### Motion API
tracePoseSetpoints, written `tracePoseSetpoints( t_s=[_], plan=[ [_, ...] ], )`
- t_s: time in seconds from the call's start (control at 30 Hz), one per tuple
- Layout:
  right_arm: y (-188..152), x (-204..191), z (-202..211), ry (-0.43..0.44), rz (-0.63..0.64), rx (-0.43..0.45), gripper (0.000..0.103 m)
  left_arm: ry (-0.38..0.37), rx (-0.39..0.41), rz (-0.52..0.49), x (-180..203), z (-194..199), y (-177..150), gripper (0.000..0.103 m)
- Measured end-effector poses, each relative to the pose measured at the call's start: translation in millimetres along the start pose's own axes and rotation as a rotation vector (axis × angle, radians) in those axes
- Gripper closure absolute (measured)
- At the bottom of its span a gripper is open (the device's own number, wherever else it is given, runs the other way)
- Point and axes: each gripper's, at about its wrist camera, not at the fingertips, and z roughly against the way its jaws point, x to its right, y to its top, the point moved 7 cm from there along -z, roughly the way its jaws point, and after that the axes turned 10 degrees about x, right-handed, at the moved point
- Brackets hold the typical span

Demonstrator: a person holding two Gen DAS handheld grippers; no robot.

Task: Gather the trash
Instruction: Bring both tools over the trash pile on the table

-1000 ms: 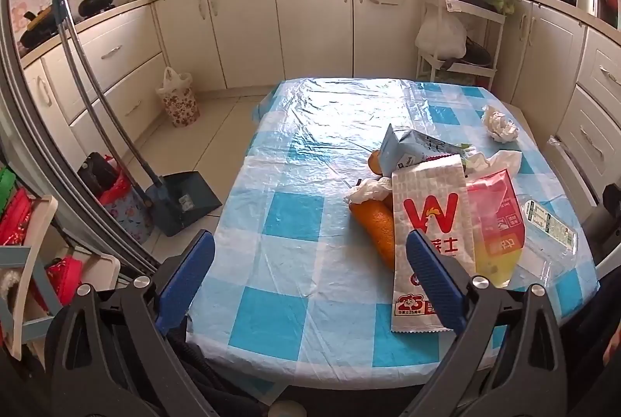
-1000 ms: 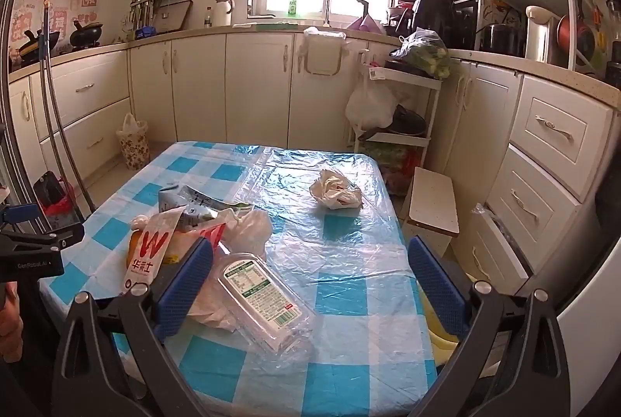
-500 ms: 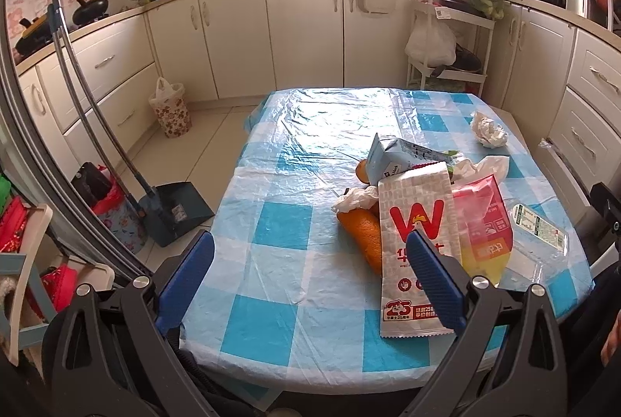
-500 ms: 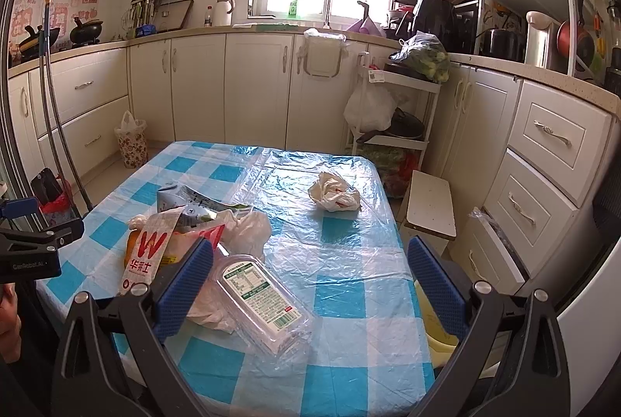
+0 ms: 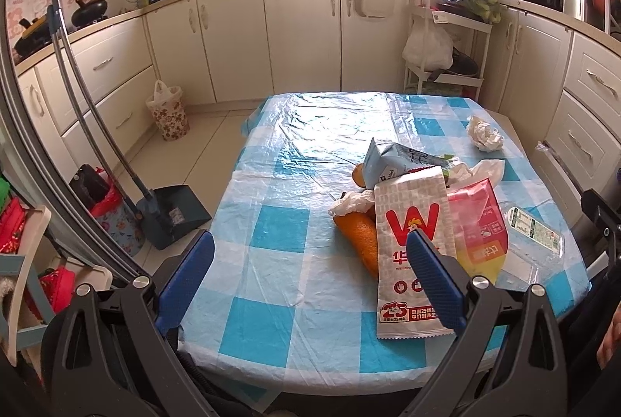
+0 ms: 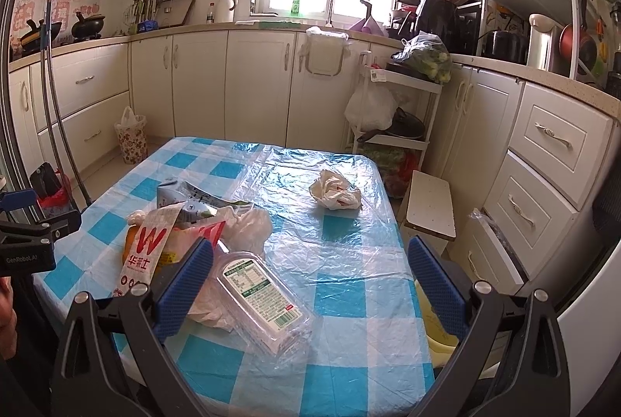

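A pile of trash lies on the blue-checked table point(image 5: 271, 234): a white paper bag with a red W point(image 5: 411, 223), a red and yellow wrapper point(image 5: 479, 227), orange peel point(image 5: 359, 238), a crushed milk carton point(image 5: 392, 161), a clear plastic tray with a label point(image 6: 264, 295) and a crumpled white wad point(image 5: 484, 134) farther back. The bag point(image 6: 145, 246) and wad point(image 6: 335, 192) also show in the right wrist view. My left gripper point(image 5: 310, 273) is open and empty above the near edge. My right gripper point(image 6: 310, 277) is open and empty over the tray.
A dustpan point(image 5: 172, 215) with a long handle leans left of the table. A flowered bin with a bag point(image 5: 167, 114) stands by the cabinets. A white stool point(image 6: 429, 203) and drawers point(image 6: 539, 184) are right of the table. A rack point(image 6: 392, 114) stands behind.
Both grippers have risen and pulled back slightly, so the table sits lower in each view. The trash has not moved. Both grippers stay open.
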Motion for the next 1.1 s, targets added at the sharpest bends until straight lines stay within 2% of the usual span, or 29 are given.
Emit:
tracePoseSetpoints(
  t_s=[1.1],
  plan=[
    [-3,-2,-3,0.003,0.001,-0.01,0.007,-0.043,0.021,-0.051,15,8,1,0.007]
  ],
)
